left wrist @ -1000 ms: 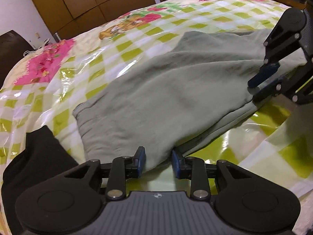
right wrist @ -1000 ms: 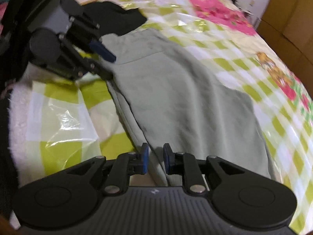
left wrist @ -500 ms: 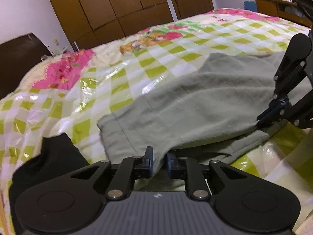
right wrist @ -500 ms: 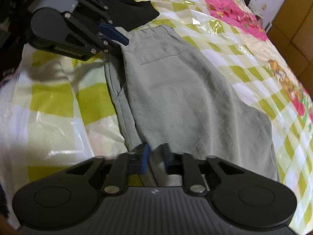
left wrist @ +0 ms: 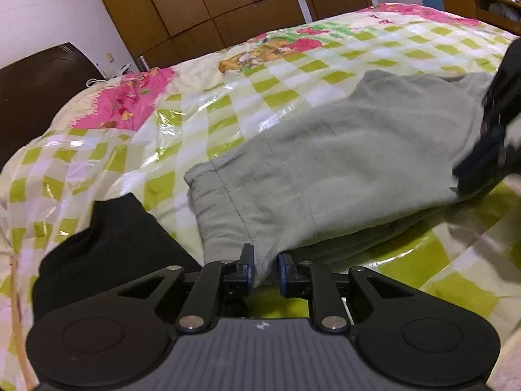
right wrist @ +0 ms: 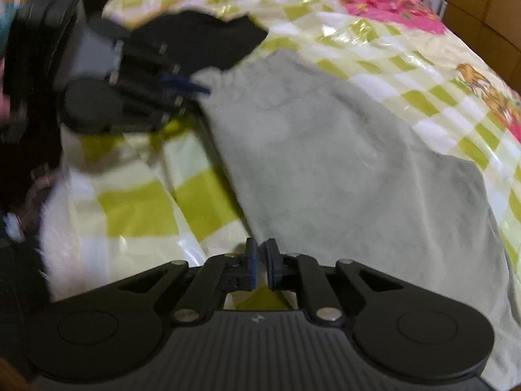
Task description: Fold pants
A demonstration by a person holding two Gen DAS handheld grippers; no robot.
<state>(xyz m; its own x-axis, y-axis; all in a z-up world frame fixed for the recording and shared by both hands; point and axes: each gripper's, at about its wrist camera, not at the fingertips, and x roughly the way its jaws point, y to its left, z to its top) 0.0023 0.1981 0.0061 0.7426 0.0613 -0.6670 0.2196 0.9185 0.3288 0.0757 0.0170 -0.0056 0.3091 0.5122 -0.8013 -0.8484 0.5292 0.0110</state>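
Grey-green pants (left wrist: 342, 150) lie on a bed with a green-checked plastic cover (left wrist: 228, 104). My left gripper (left wrist: 265, 272) is shut on the waistband corner of the pants, with cloth bunched between its blue pads. My right gripper (right wrist: 260, 265) is shut on the near edge of the pants (right wrist: 342, 169) further along the same side. Each gripper shows blurred in the other's view: the right gripper (left wrist: 488, 150) at the far right, the left gripper (right wrist: 136, 94) at the upper left. The held edge is lifted off the cover.
A black garment (left wrist: 107, 238) lies on the bed just left of the waistband, and shows in the right wrist view (right wrist: 202, 42). Brown wardrobes (left wrist: 211, 9) stand behind the bed. A dark headboard (left wrist: 35, 84) is at the left. White fluffy fabric (right wrist: 68, 228) lies along the bed's near edge.
Both grippers have closed on the near edge of the pants and lifted it. The views have tilted up, and the waistband edge has risen off the cover.
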